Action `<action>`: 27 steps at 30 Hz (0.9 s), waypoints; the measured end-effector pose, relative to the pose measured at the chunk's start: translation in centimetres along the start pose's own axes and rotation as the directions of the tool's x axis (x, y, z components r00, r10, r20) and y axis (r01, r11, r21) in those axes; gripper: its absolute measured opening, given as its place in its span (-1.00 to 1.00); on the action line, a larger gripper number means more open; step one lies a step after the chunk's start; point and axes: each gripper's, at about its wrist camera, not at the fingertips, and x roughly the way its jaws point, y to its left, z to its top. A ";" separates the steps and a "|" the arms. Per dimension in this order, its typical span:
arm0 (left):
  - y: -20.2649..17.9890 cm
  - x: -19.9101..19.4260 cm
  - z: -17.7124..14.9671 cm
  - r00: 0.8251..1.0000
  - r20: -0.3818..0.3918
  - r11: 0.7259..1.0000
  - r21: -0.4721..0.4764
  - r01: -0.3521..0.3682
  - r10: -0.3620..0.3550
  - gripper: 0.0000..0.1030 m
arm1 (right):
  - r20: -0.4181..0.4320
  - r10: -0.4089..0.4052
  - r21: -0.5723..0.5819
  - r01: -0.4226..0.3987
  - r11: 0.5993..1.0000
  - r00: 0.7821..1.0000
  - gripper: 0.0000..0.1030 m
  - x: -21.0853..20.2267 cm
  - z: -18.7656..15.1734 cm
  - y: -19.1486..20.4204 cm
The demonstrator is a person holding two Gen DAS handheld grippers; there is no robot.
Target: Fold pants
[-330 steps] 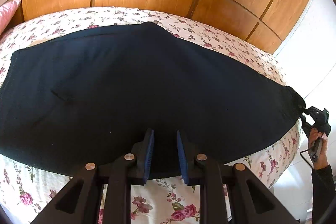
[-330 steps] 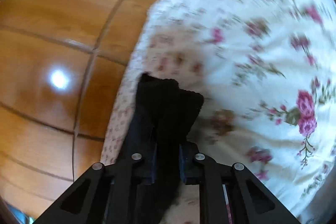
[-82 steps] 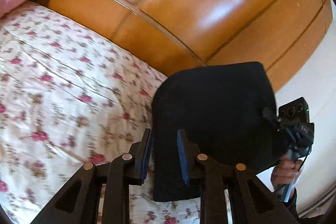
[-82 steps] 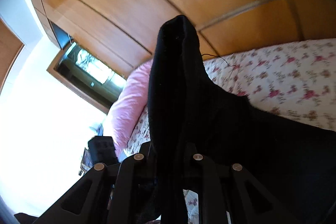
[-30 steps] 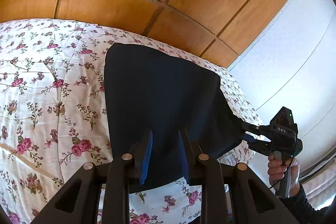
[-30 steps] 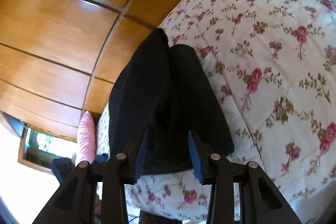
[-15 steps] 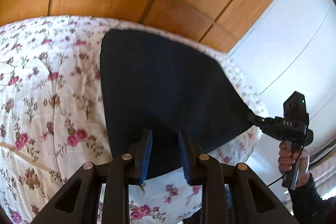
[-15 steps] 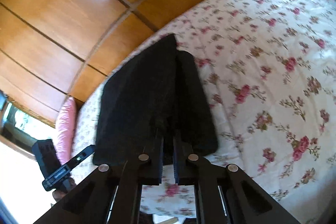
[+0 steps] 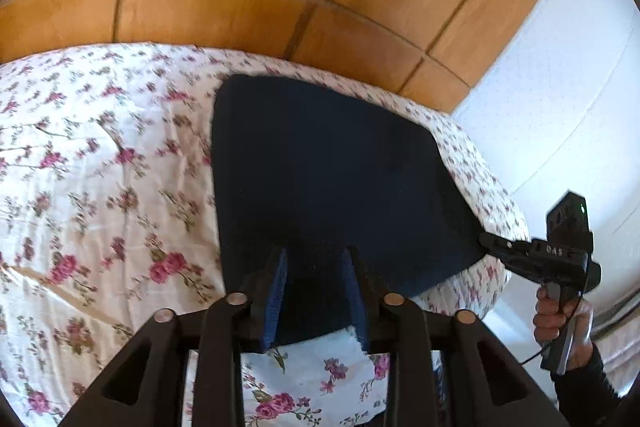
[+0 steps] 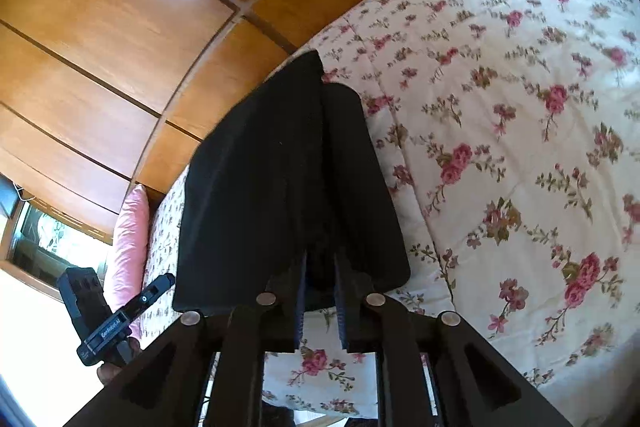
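Since a second ago, both my grippers have loosened on the folded pants (image 9: 328,183), now lying flat on the floral bedspread (image 9: 100,187) near the bed's corner, by the wooden wardrobe (image 9: 224,7) and white wall (image 9: 560,75).

My left gripper (image 9: 316,291) tilts downward over the near edge of the cloth; its jaws are opening, the blue pads (image 9: 276,291) standing clear on either side of the hem, pressing nothing. My right gripper (image 10: 320,291), seen from the left wrist view as a black tool in my right hand (image 9: 560,323), points at the pants' right corner, also angled down. Its jaws are opening too, a narrow gap with dark fabric between the pads; whether they touch it I cannot tell.

From the left wrist view the pants form a dark slab, long axis running away from me toward the wardrobe. From the right wrist view, a second layer shows along the far side, and a pink pillow (image 10: 128,239) lies beyond, at the head of the bed.
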 end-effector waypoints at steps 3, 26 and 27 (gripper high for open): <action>0.2 -1.0 1.1 0.995 0.041 0.996 -0.002 -0.088 0.088 -0.31 | 0.041 -0.009 -0.013 0.010 1.000 0.999 -0.10 -0.9 0.9 0.7; -0.8 1.7 1.4 0.966 -0.006 0.962 0.091 -0.258 0.260 -0.27 | 0.026 -0.159 -0.221 0.161 0.962 0.987 -0.17 4.5 2.6 5.2; -0.7 1.9 1.3 0.965 -0.009 0.961 0.094 -0.259 0.261 -0.27 | 0.024 -0.160 -0.219 0.162 0.962 0.987 -0.18 4.6 2.6 5.0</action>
